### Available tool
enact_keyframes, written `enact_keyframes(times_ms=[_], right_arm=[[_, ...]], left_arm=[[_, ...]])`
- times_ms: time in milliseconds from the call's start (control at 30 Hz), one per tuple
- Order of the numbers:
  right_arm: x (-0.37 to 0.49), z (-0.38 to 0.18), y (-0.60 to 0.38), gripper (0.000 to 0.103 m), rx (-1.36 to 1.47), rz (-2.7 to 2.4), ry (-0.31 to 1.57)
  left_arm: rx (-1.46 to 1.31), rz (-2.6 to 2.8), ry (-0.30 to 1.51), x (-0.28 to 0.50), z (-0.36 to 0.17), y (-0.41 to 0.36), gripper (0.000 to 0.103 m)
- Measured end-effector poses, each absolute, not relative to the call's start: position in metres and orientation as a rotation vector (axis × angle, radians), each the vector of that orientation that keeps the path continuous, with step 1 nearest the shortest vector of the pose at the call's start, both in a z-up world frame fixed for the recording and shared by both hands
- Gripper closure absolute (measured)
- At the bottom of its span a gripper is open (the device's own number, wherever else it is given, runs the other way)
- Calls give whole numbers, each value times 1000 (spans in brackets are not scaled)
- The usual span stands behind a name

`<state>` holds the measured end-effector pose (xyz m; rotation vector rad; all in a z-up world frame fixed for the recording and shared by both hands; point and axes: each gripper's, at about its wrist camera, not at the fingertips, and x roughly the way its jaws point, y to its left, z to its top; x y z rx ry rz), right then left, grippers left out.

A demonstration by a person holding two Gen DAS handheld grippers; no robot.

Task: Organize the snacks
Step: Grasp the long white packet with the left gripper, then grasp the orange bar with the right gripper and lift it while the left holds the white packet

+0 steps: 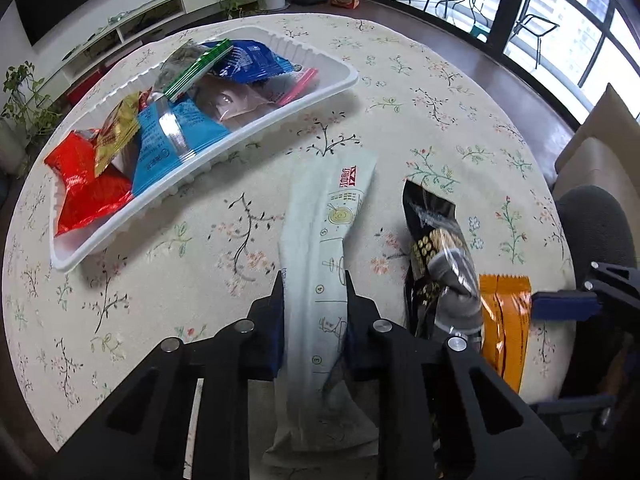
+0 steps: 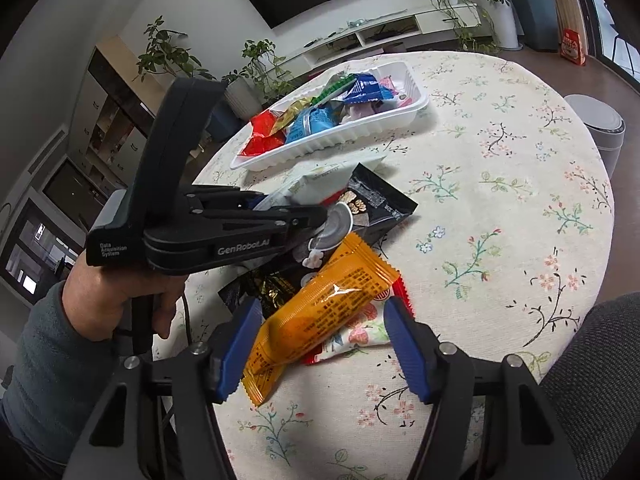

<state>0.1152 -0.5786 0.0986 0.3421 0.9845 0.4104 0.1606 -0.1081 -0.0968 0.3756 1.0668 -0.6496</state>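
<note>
Right now the left gripper (image 1: pixel 312 284) is clamped tight on a long pale grey-green snack sachet with printed line drawings (image 1: pixel 320 240), its black jaws pinching the packet about midway along, the far end lying on the round table with cream floral cloth (image 1: pixel 440 92). The right gripper (image 2: pixel 320 320), blue-padded, stands partly open astride an orange foil snack bar wrapper (image 2: pixel 320 312); the left pad looks close to the wrapper, contact unclear, the right pad well apart from it. That orange wrapper lies on top of a red-and-white strawberry-print packet (image 2: pixel 360 332) and just beside a black packet with gold print (image 2: pixel 372 200). Farther back on the table sits a white ribbed plastic tray (image 1: pixel 280 120) holding sorted snacks: a red foil packet (image 1: pixel 86 188), a yellow one (image 1: pixel 116 136), light blue (image 1: pixel 172 144), dark blue (image 1: pixel 248 60), and a green-edged packet (image 1: pixel 200 68). A person's hand (image 2: pixel 104 300) in a grey sleeve grips the left tool's handle.
</note>
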Motion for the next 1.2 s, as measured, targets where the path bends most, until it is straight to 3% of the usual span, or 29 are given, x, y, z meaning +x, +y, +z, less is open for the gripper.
enact_keyframes(times_ms=[167,667,933,1200], right_arm=[[115,99,-571,50,315,407,1022],[139,98,-533,51,133,371,1079],[147,87,-506,68,80,428,1130],[143,87,-518,69,178,439,1173]], left_arm=[[331,-622,1052,146,-93,-76,84],[102,-494,1005,74,-98,22,84],[67,-479,982,61,-99,25,84],[125,-499,1006,66,-100,17,83]])
